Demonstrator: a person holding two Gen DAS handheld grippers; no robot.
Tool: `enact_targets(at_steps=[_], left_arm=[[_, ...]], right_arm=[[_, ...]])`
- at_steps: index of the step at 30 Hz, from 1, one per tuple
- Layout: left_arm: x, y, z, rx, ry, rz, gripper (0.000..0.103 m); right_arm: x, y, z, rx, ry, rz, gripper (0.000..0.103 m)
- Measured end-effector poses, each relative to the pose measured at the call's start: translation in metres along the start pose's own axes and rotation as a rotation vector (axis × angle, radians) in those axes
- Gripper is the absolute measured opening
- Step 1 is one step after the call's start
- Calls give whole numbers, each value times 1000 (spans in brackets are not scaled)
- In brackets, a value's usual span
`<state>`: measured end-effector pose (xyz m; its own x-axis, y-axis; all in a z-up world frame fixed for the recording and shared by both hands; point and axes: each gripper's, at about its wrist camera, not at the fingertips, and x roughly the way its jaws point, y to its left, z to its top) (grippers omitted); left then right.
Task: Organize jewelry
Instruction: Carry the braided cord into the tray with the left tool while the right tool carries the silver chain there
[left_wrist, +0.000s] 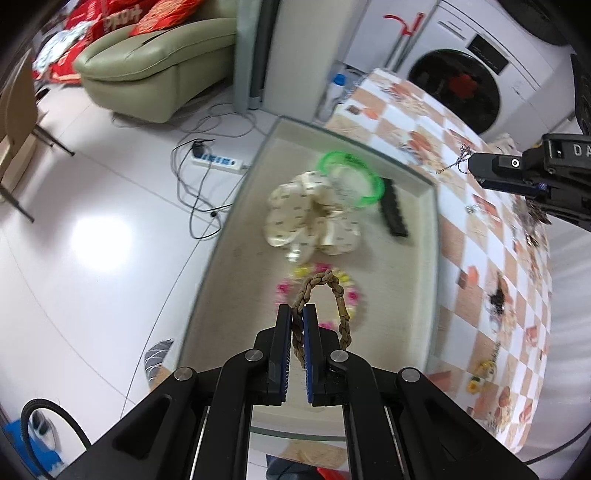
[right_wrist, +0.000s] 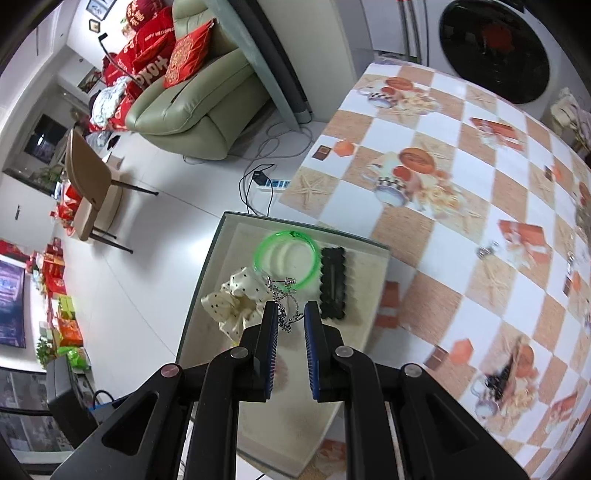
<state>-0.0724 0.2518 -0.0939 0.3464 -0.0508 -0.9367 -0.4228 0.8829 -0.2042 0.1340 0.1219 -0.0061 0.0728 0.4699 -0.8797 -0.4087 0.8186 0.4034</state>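
Observation:
My left gripper (left_wrist: 298, 312) is shut on a braided brown rope bracelet (left_wrist: 334, 291) and holds it above the glass tray (left_wrist: 430, 229). In the tray lie a cream scrunchie (left_wrist: 310, 218), a green bangle (left_wrist: 351, 177), a black hair clip (left_wrist: 393, 210) and a pink-and-yellow bead bracelet (left_wrist: 282, 291). My right gripper (right_wrist: 290, 314) hovers over the same tray (right_wrist: 210, 266) with a thin silver chain (right_wrist: 284, 306) hanging between its partly parted jaws, against the left finger. It also shows in the left wrist view (left_wrist: 476, 166), with the chain (left_wrist: 456, 162) dangling from its tip.
The tray sits at the edge of a table with an orange-and-white checked cloth (right_wrist: 461, 192). Small jewelry pieces (right_wrist: 487, 251) lie scattered on the cloth, with a dark one (left_wrist: 496, 299) and a yellow one (left_wrist: 480, 373) nearer. Beyond are a sofa (right_wrist: 192, 107), a chair (right_wrist: 92, 184) and floor cables (left_wrist: 199, 177).

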Motion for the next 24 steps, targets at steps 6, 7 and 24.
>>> enact_targets(at_steps=[6,7,24], left_arm=[[18,17,-7,-30,32,35,11],[22,19,-9,-30,39,44,11],[44,11,-17,31,61,144,11]], right_arm=[[40,5,12,-8,45,-10,15],[47,6,14,-8,50,-9,15],[117,4,30,2,101,-52,16]])
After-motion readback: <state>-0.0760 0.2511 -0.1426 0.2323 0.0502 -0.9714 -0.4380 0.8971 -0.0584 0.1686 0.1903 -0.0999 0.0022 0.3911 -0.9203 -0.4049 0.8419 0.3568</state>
